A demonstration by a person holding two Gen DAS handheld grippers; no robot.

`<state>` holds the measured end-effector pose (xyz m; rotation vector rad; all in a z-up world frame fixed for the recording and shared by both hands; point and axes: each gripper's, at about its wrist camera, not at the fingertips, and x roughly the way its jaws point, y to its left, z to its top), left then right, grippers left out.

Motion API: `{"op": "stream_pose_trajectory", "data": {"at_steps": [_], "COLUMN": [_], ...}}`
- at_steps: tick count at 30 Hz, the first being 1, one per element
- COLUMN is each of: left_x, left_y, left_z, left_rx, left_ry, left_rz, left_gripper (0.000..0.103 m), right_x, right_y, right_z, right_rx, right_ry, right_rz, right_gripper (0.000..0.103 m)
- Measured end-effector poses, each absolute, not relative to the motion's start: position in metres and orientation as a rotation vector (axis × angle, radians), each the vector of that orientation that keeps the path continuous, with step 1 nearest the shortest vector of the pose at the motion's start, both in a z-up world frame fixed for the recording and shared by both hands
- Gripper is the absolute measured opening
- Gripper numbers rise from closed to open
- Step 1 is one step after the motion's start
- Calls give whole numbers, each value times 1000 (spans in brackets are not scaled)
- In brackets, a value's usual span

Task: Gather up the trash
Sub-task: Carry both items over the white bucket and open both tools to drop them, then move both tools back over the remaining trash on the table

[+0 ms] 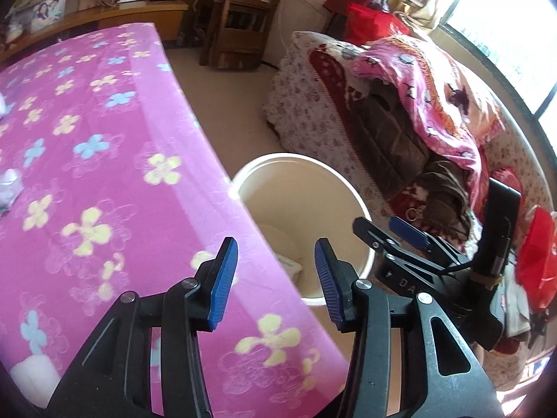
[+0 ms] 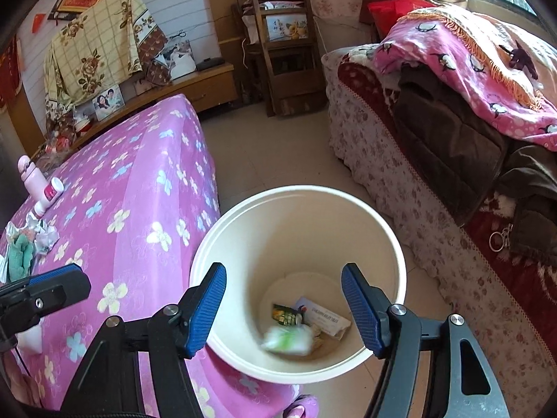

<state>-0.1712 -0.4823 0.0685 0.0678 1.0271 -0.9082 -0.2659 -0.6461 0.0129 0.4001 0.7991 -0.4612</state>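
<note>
Right wrist shows trash [image 2: 306,327] inside bucket [image 2: 393,244], left wrist only rim

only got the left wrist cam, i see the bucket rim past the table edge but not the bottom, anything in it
Observer: Yes. In the right wrist view the white bucket holds a green wrapper, a white card and a blurred white-green wad.
Operator: is the right gripper holding something
Observer: No, the right gripper is open above the bucket with nothing between its fingers.
Operator: any trash left on the table
Observer: Crumpled paper and a green cloth lie at the table's far left side, beside a pink bottle.
</note>
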Motion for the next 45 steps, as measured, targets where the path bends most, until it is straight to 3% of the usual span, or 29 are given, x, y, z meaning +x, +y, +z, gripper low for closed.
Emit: {"op": "stream_pose_trajectory", "data": {"at_steps": [17, 31, 38, 45], "left_x": [-164, -138, -75, 10], "left_y": [-403, -261, -188, -173], "left_z": [79, 92, 116, 105], "left_rx": [109, 74, 19, -47], "left_ry": [945, 935, 906, 968], "left_rz": [-712, -497, -311, -271], "left_gripper": [44, 44, 44, 44], "right_x": [-247, -186, -168, -164], "right_y": [-580, -475, -432, -408], "right_z": [38, 50, 52, 51], "right_rx": [355, 295, 261, 221], "right_ry": [797, 834, 845, 873], "right_rz": [-350, -115, -34, -3], "right_gripper": [68, 71, 71, 71]}}
